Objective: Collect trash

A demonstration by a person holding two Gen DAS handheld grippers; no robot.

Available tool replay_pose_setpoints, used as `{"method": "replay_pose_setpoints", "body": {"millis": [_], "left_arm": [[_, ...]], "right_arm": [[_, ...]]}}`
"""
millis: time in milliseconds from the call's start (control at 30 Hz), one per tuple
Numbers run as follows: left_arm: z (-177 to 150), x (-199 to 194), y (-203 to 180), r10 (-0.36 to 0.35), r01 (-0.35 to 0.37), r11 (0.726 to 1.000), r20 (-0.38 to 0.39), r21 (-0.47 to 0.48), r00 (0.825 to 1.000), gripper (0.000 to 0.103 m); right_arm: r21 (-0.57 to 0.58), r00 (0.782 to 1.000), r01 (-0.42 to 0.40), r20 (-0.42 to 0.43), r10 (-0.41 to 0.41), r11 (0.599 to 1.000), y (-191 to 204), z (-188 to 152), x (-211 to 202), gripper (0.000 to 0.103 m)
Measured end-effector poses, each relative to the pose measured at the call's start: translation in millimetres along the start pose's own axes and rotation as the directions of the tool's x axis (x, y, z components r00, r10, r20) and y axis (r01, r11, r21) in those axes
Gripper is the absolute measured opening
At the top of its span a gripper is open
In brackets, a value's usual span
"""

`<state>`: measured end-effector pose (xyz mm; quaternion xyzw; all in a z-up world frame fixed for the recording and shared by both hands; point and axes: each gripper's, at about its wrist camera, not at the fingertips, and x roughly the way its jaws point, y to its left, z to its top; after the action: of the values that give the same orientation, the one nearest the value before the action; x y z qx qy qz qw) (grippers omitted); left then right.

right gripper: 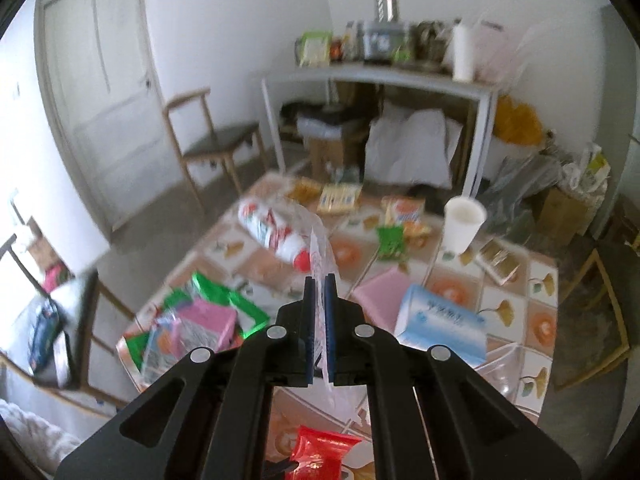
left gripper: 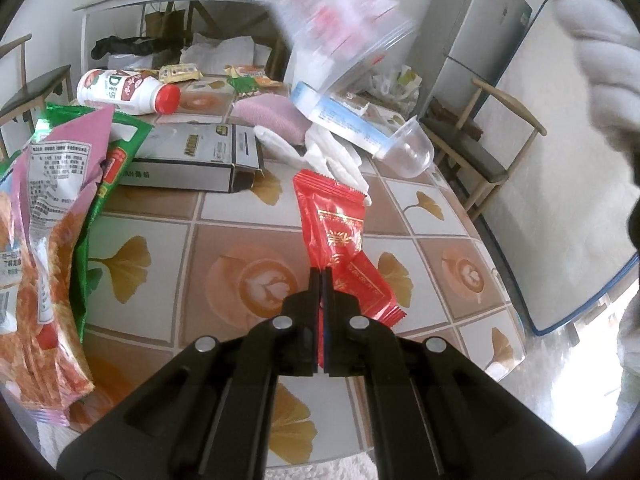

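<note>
Over the worktop (left gripper: 248, 240), left gripper (left gripper: 321, 276) jaws pinch a red wrapper (left gripper: 330, 220). Right gripper (right gripper: 319, 284) jaws clamp a clear bag (right gripper: 320, 240), raised.

Soft daylight, fisheye-warped edges, motion blur in right view.

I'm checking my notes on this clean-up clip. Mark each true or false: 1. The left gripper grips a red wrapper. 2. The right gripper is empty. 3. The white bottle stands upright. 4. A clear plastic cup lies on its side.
1. True: the left gripper is shut on the red wrapper.
2. False: the right gripper pinches a clear plastic bag.
3. False: the white bottle lies on its side.
4. True: the clear plastic cup lies tipped over.
</note>
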<state>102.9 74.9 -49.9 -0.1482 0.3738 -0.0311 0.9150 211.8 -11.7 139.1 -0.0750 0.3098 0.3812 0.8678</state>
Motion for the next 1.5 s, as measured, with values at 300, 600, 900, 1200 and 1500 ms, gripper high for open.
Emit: {"method": "replay_pose_setpoints", "body": {"millis": [300, 600, 900, 1200, 1500], "left_arm": [[8, -8, 3, 0.007, -0.006, 1.0, 0.036, -0.015, 0.999, 0.0], [18, -17, 5, 0.007, -0.005, 1.0, 0.074, -0.022, 0.997, 0.0], [19, -19, 6, 0.015, -0.013, 1.0, 0.082, -0.024, 0.996, 0.0], [13, -19, 7, 0.011, -0.01, 1.0, 0.059, -0.018, 0.998, 0.0], [0, -19, 15, 0.029, -0.028, 1.0, 0.021, -0.012, 0.999, 0.0]], "right_arm": [[0.077, 0.988, 0.08, 0.124, -0.09, 0.994, -17, -13, -75, 0.005], [0.179, 0.976, 0.158, 0.121, -0.181, 0.971, -42, -51, -118, 0.005], [0.273, 0.983, 0.155, 0.052, -0.176, 0.949, -61, -89, -110, 0.005], [0.306, 0.992, 0.119, 0.006, -0.127, 0.945, -65, -108, -100, 0.005], [0.287, 0.993, 0.088, -0.101, -0.061, 0.954, -57, -120, -59, 0.029]]}}
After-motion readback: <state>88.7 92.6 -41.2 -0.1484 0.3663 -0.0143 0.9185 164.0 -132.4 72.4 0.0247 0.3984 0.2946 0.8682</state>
